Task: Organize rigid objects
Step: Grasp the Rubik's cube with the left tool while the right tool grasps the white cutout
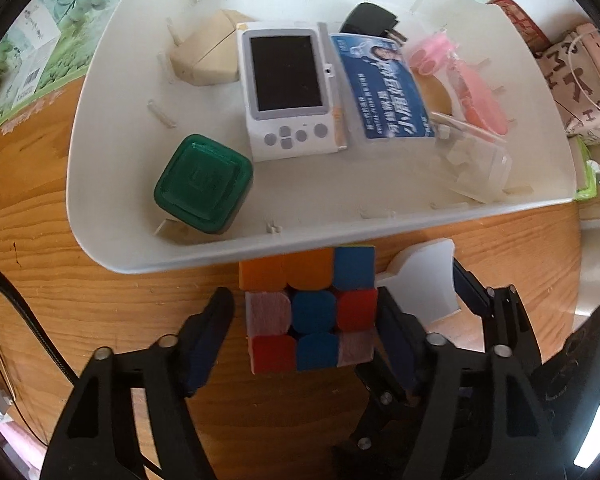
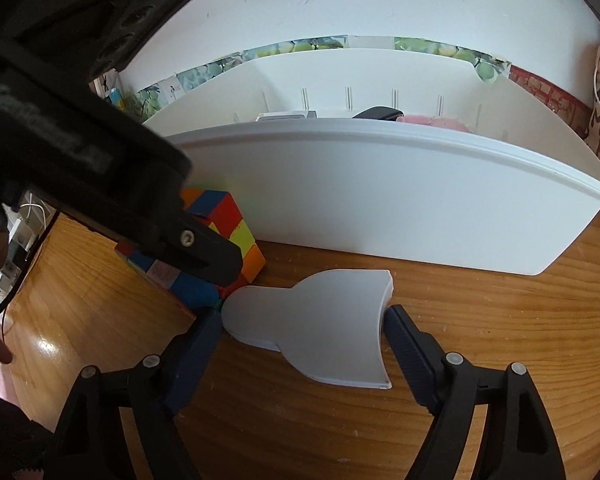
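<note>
A: Edges first. White bin (image 1: 112,240) sits on the wooden table (image 1: 80,304); its near wall runs straight across, just behind the puzzle cube (image 1: 310,312). The cube's far top edge looks to be touching or nearly touching that wall; cannot say which.

B: Free room?

A: Bare wood to the cube's left and toward the camera. On its right, tight: the flat white plastic piece (image 2: 316,328) lies on the table just beside the cube, and the right gripper (image 2: 302,344) is around that piece.

B: Left gripper (image 1: 304,332) relative to the cube?

A: Pointing steeply down over it, one finger either side. The right-hand finger appears against the cube's side; the left-hand finger stands off with wood visible in the gap. So jaws apart, cube between them, not clamped. Cube rests on the table.

B: Right gripper?

A: Jaws wide, straddling the white piece. The pads are at its two ends, very close; no firm press is evident. Piece lies flat, its narrow rounded end toward the cube.

B: Bin contents, for clearance?

A: Green square box (image 1: 204,188) in the near-left corner, handheld game console (image 1: 288,88) in the middle, wooden block (image 1: 206,52) behind it at left, blue printed packet (image 1: 384,88), pink items (image 1: 460,76) and a clear plastic case (image 1: 476,168) at right. Open floor remains between green box and clear case.
</note>
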